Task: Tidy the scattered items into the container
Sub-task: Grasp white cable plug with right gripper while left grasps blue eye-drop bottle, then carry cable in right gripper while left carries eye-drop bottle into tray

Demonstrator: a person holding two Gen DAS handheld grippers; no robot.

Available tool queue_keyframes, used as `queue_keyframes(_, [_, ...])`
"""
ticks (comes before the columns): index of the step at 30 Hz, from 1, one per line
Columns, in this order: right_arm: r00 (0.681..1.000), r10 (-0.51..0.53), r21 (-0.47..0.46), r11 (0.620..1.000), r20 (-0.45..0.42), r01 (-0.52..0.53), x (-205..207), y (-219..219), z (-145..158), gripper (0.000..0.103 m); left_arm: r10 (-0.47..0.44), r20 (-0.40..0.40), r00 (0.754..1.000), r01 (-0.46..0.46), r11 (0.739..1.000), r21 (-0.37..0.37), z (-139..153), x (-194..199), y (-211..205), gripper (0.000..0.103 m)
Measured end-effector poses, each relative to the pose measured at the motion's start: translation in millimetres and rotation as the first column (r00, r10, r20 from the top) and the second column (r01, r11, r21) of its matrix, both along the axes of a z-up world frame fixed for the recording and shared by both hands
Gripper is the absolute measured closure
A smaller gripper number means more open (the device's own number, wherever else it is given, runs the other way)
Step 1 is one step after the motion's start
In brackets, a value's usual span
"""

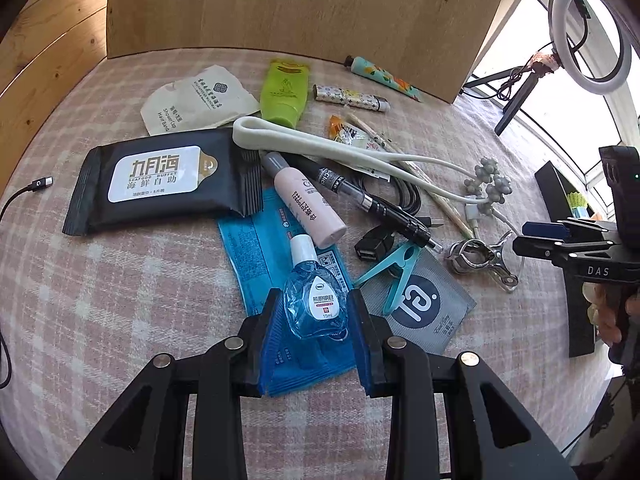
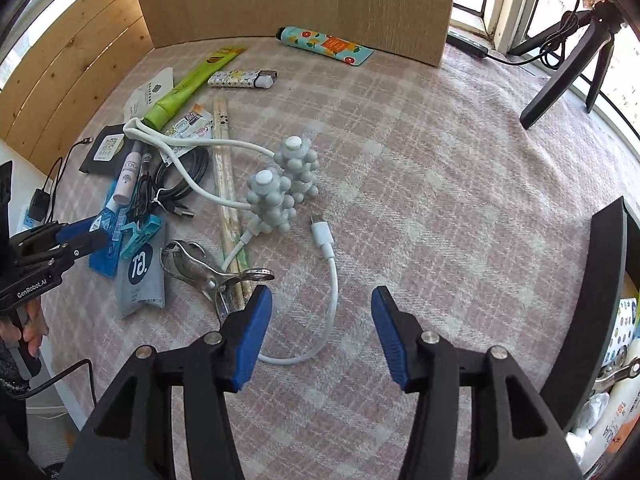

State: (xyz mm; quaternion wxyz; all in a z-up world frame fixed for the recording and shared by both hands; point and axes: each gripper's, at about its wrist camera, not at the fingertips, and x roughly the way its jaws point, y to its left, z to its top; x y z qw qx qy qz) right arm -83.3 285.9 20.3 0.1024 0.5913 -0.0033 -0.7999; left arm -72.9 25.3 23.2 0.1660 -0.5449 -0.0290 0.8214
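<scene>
In the left wrist view my left gripper (image 1: 316, 312) has its blue pads on both sides of a small blue eye-drop bottle (image 1: 314, 300) with a white cap, lying on a blue packet (image 1: 276, 264). Whether the pads press it I cannot tell. My right gripper (image 2: 322, 304) is open and empty over the checked cloth, above a white cable (image 2: 326, 276). A grey knobbed massager (image 2: 280, 188) lies just beyond it. The black container (image 2: 600, 292) stands at the right edge with items inside. The right gripper also shows in the left wrist view (image 1: 560, 240).
Scattered on the cloth: black wet-wipe pack (image 1: 164, 180), pink tube (image 1: 308, 200), black pen (image 1: 372, 200), green tube (image 1: 285, 92), lighter (image 1: 352, 98), teal clip (image 1: 396, 276), metal clip (image 1: 480, 260), grey sachet (image 1: 420, 312). A cardboard wall (image 1: 304, 4) stands behind. Tripod (image 2: 568, 64) far right.
</scene>
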Motion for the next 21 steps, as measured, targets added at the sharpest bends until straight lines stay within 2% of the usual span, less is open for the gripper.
queue_keyframes(1, [1.0,0.001,0.006,1.0,0.004,-0.001,-2.6,-0.4,-3.7,0.057,-0.001,-0.002,1.0,0.001,1.0,-0.002,-0.1,-0.3,0.3,0.073])
queue_keyframes(2, [1.0,0.003,0.014,1.0,-0.006,-0.003,-4.0,0.0,-5.3,0.069,-0.001,-0.002,1.0,0.001,1.0,-0.001,-0.1,-0.6,0.2,0.073])
queue_keyframes(3, [0.999,0.007,0.032,0.999,-0.035,-0.006,-3.5,-1.0,-3.3,0.094,0.002,-0.002,1.0,-0.002,1.0,0.002,0.1,-0.5,-0.4,0.073])
queue_keyframes(4, [1.0,0.01,0.048,0.999,-0.029,-0.008,-4.1,-1.3,-3.7,0.099,0.006,-0.004,1.0,-0.006,1.0,0.003,0.7,-0.1,-1.1,0.073])
queue_keyframes(7, [0.999,-0.016,0.004,1.0,-0.033,0.016,1.0,5.8,5.0,0.099,0.016,-0.012,1.0,-0.016,1.0,0.012,5.3,3.2,-4.5,0.073])
queue_keyframes(12, [0.986,-0.072,-0.037,0.997,-0.152,0.067,26.2,20.3,56.0,0.099,0.03,-0.039,0.999,-0.029,0.999,0.018,20.5,8.8,-11.5,0.073])
queue_keyframes(17, [0.955,-0.089,-0.005,0.996,-0.282,0.091,53.7,38.0,112.4,0.099,0.025,-0.072,0.997,-0.024,1.0,0.02,38.7,11.9,-10.5,0.073])
queue_keyframes(21, [0.933,-0.115,-0.006,0.993,-0.34,0.121,69.1,59.0,147.2,0.099,0.007,-0.097,0.995,-0.003,0.999,0.037,53.1,14.7,-2.8,0.073])
